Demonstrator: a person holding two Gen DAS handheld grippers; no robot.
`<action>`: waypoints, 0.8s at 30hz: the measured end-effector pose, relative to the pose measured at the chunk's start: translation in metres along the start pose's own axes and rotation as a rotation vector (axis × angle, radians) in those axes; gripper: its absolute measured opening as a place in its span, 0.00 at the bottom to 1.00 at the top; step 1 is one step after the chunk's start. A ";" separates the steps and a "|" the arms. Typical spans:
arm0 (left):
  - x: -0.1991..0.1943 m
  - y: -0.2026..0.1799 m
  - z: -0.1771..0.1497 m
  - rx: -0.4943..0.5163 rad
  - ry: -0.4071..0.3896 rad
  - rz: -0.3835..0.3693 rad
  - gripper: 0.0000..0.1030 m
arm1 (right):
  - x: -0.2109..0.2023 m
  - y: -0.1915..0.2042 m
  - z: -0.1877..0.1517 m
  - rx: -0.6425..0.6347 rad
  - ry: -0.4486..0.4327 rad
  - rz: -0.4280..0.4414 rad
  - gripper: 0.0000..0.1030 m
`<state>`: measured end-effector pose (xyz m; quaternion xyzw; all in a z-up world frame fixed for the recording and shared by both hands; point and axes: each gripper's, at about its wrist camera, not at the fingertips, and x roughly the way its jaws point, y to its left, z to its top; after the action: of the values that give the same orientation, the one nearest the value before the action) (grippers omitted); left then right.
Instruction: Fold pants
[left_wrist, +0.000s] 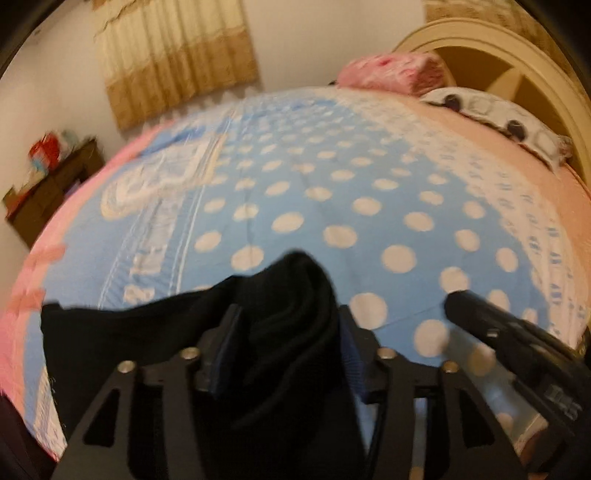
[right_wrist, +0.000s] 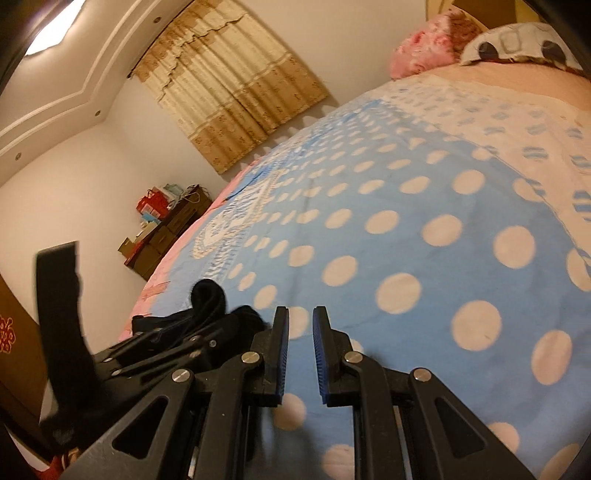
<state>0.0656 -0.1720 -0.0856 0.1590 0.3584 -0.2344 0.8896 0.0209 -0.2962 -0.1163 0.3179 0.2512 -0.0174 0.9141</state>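
Left gripper (left_wrist: 284, 325) clamped on a bunch of the black pants (left_wrist: 184, 332) — cloth lifted, rest trailing to its left over the bed (left_wrist: 369, 184) edge. Right gripper (right_wrist: 300, 325) empty, jaws slightly apart, just right of the left one, over the bedspread. Pants lie to its left (right_wrist: 210, 299) — left gripper nearer. No containers in view.
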 end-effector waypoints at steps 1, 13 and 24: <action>-0.007 0.004 0.003 -0.011 -0.012 -0.047 0.59 | -0.001 -0.004 -0.001 0.008 -0.001 -0.004 0.14; -0.074 0.206 -0.031 -0.448 -0.146 0.132 0.90 | 0.005 0.031 0.010 -0.034 0.023 0.223 0.75; -0.035 0.222 -0.069 -0.486 -0.024 0.134 0.90 | 0.012 0.106 -0.007 -0.315 0.055 0.124 0.75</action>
<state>0.1225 0.0561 -0.0826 -0.0391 0.3822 -0.0836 0.9194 0.0488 -0.2062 -0.0666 0.1858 0.2555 0.0871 0.9448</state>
